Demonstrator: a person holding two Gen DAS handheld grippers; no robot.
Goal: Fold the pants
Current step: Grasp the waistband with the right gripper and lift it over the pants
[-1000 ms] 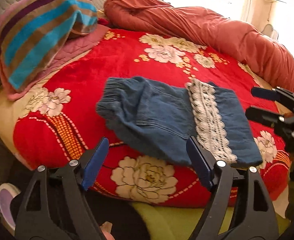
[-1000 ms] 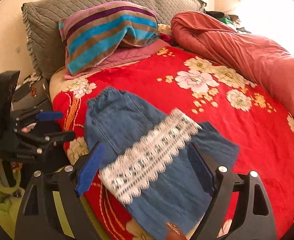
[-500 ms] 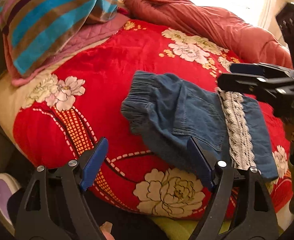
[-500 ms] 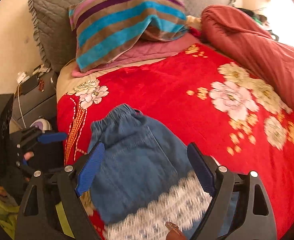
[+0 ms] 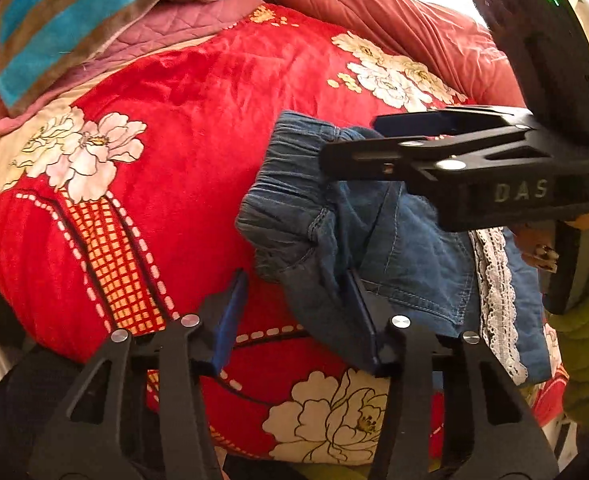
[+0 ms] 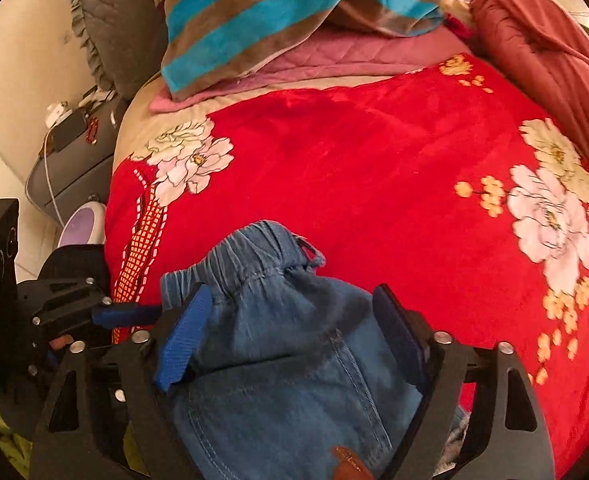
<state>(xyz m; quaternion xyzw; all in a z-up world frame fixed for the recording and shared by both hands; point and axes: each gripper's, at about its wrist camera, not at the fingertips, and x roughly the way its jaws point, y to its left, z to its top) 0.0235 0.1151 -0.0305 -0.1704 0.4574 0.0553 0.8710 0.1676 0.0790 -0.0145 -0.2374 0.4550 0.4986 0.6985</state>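
The folded blue denim pants lie on the red flowered blanket of the bed, elastic waistband toward the pillows and a white lace strip across the far part. The left gripper comes at them from the near edge: its jaws are closing, at a middling gap, one blue pad over bare blanket and the other against the lower corner of the denim, so the fabric's edge sits just at the inner side of that pad and is not pinched. The right gripper stands over the waistband end; its jaws are wide and narrowing, with the gathered waistband and the upper panel of denim between the pads, cloth brushing the left pad but not clamped. Beyond both sets of jaws lie a striped pillow on a pink quilted cover and a rust-red duvet rolled along the far side.
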